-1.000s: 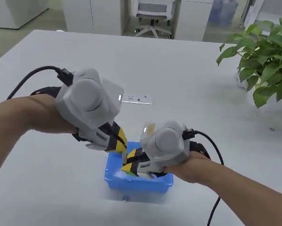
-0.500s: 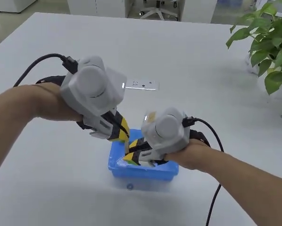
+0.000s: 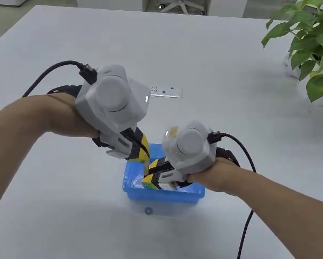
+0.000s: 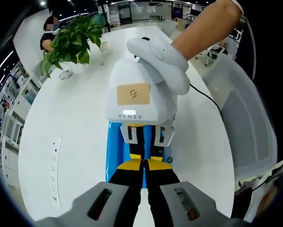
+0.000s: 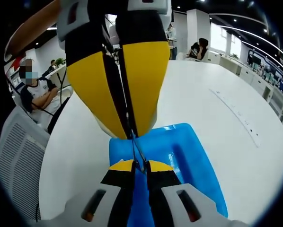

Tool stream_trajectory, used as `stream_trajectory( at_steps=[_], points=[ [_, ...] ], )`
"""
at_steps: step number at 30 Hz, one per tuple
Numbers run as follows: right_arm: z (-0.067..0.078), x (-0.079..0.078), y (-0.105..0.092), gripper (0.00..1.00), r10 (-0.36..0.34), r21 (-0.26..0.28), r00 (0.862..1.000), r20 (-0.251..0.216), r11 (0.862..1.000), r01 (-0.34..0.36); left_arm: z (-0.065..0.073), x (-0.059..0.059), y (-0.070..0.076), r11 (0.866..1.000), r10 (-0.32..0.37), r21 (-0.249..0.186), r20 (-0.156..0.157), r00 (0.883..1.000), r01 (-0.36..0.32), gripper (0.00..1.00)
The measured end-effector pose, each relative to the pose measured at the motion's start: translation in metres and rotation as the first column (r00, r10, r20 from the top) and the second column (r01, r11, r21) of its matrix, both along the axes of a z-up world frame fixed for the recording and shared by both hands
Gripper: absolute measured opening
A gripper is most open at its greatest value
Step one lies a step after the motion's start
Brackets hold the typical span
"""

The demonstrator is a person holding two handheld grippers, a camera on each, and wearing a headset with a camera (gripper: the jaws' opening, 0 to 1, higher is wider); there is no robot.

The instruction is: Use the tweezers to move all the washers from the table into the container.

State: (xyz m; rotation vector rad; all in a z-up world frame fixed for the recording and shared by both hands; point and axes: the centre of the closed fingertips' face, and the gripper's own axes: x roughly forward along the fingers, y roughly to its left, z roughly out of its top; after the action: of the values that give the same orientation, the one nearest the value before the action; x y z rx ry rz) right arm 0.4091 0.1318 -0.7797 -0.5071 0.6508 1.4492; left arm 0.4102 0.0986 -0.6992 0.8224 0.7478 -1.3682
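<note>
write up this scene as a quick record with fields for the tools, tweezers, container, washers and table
left tool: jaws closed on the tweezers, above the container
right tool: jaws closed on the tweezers' other end, tip to tip with the left tool
container: blue, open top, on the table, under both tools
washers: one washer on the table just in front of the container
also on table: white strip beyond the tools, plant at the right edge

The left gripper [image 3: 141, 156] and right gripper [image 3: 149, 182] hide much of the container [image 3: 130, 186]; the tweezers [image 5: 136, 146] end unseen between jaws.
</note>
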Motion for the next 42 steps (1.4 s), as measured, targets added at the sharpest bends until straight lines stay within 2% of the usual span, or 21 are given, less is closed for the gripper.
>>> stream_trajectory(
  at_steps=[12,19,25,35,42],
  points=[
    [0.006,0.001,0.000,0.12,-0.010,0.004,1.000,0.014,1.000,0.010,0.005,-0.001,0.000,1.000,-0.001,-0.008,0.010,1.000,0.001,0.05],
    [0.017,-0.001,-0.002,0.12,-0.015,0.014,0.999,0.039,1.000,0.014,0.017,-0.006,-0.004,1.000,-0.011,-0.006,0.030,0.999,0.011,0.05],
    [0.033,-0.001,-0.004,0.12,-0.029,0.034,0.997,0.072,0.999,0.027,0.031,-0.009,-0.009,1.000,-0.015,-0.017,0.057,0.998,0.016,0.05],
    [0.056,-0.010,-0.007,0.12,-0.048,0.059,0.992,0.113,0.997,0.042,0.053,-0.023,-0.021,0.999,-0.042,-0.015,0.096,0.994,0.044,0.05],
    [0.067,-0.022,-0.011,0.12,-0.048,0.057,0.989,0.137,0.998,0.041,0.062,-0.037,-0.027,0.998,-0.057,-0.013,0.112,0.992,0.059,0.05]
  ],
)
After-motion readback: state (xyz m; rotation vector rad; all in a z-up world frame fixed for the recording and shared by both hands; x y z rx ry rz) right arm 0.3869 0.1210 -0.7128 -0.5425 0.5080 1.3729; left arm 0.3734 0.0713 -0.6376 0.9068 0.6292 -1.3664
